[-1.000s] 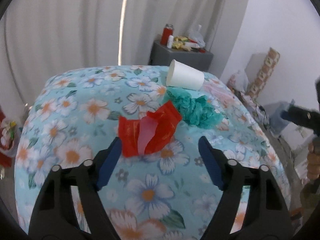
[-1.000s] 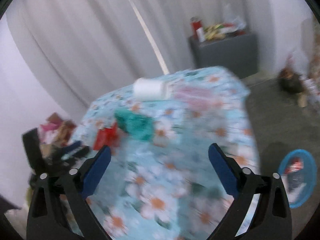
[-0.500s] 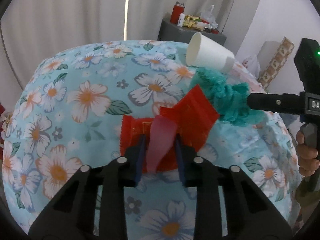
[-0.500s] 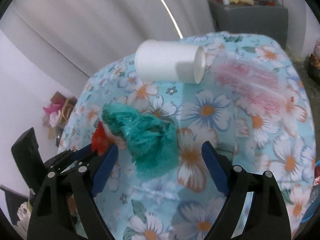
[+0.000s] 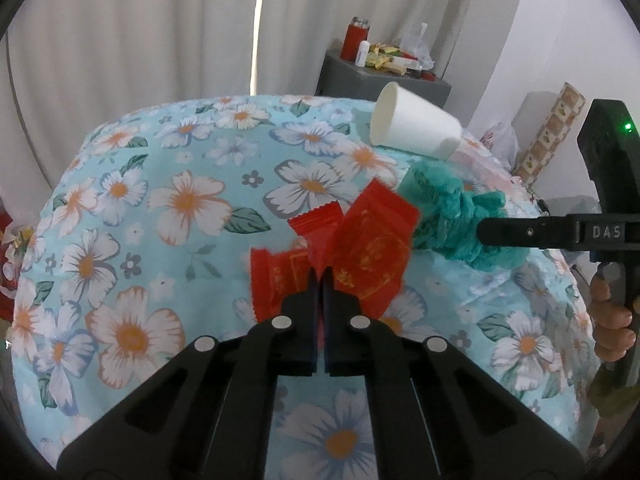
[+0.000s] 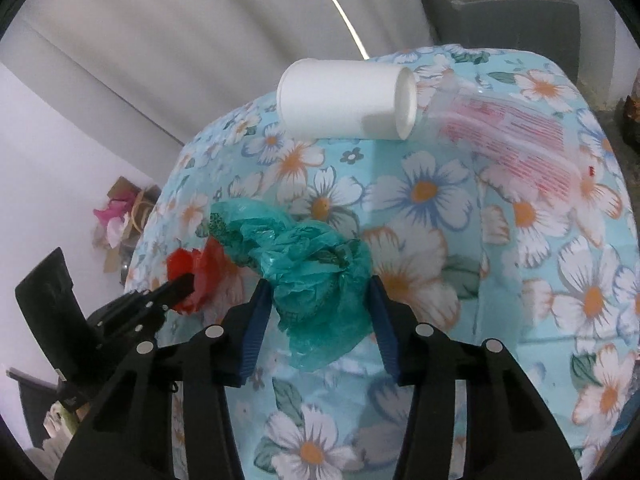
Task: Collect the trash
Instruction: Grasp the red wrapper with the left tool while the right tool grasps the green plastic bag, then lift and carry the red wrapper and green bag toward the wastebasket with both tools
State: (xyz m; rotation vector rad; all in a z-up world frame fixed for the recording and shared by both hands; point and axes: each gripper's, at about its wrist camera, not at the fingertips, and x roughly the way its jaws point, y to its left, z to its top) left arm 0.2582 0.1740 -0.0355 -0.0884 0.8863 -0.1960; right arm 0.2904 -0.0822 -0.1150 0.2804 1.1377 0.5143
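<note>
Left hand-held gripper (image 5: 320,280): jaws have just been closing and are now clenched on the near edge of the red wrapper (image 5: 360,248), which crumples upward between them. It points steeply down at the worktop (image 5: 160,200), a surface covered in a light-blue floral cloth.

Right hand-held gripper (image 6: 316,312): jaws have just been closing, with the crumpled teal plastic bag (image 6: 304,268) between them. The blue pads (image 6: 254,328) sit at either flank of the bag. Whether they press it yet cannot be told for certain, and it reads as not gripped firmly. This gripper also tilts steeply downward. In the left wrist view it enters from the right, with a person's fingers (image 5: 612,320) wrapped around its handle.

Task items, placement: the red wrapper lies near the middle of the worktop, just left of the teal bag and touching or nearly touching it. A white paper cup (image 6: 348,100) lies on its side farther back, well apart from both grippers. A clear plastic bag with red print (image 6: 516,132) lies flat to the right of the cup.

Step in hand, as a judgement: the pick-up of two pieces of trash at once, one per gripper. The next move likely calls for the right jaws to finish closing on the bag, then both to lift clear of the cloth. Cup and clear bag remain uncollected.

Background: a grey cabinet (image 5: 384,80) bearing bottles and packets stands beyond the worktop before pale curtains.
</note>
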